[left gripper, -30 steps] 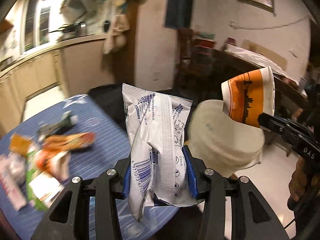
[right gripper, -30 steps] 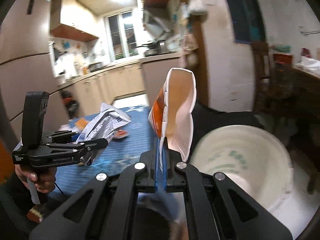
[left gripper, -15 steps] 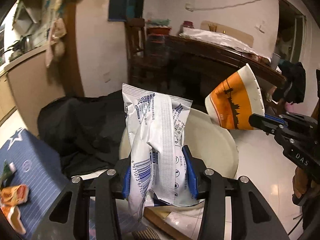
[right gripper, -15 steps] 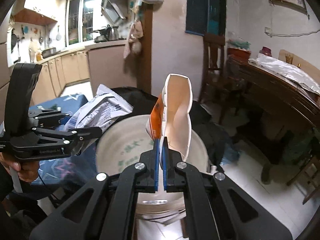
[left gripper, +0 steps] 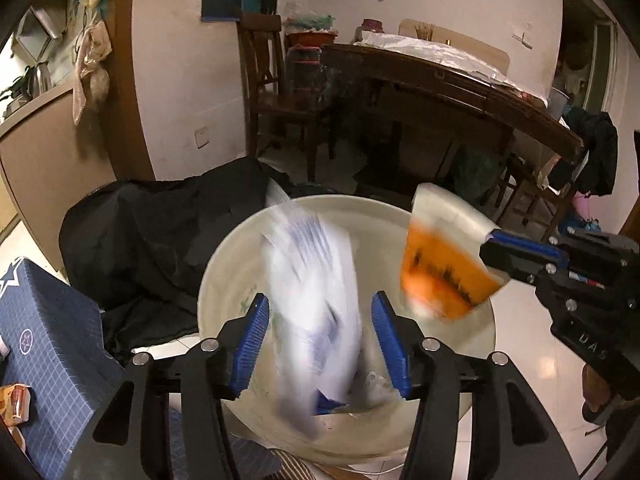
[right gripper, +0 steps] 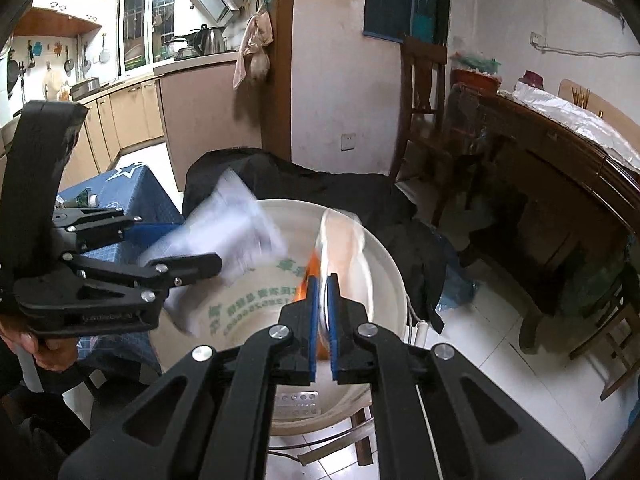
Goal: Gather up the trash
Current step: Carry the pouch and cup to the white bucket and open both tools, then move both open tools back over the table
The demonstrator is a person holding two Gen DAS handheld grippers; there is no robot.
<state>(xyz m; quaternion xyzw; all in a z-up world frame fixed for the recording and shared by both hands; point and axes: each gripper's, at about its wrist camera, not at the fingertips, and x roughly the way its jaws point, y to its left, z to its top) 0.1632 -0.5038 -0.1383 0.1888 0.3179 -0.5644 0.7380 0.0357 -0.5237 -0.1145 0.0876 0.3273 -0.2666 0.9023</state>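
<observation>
Left wrist view shows us a wide cream plastic bucket [left gripper: 224,280] standing on the pale tiled floor [left gripper: 516,344], with a black garment [left gripper: 160,240] heaped against its far left rim and the corner of a blue checked tablecloth [left gripper: 44,320] at the left edge. Over the bucket's mouth we hold both tools. Our left gripper [left gripper: 316,336] has just been opening its jaws: the blue pads stand clear on either side of the white printed wrapper [left gripper: 316,304], which is motion-blurred between them and no longer pinched, hanging above the bucket's inside. Our right gripper [right gripper: 322,312] stays clenched on the rim of a crushed orange and white paper cup [right gripper: 340,248], which is also blurred and sits above the right half of the bucket's opening. From the right wrist camera we see green lettering [right gripper: 256,300] on the bucket's inner wall and a hand [right gripper: 48,352] gripping the left tool's handle.
</observation>
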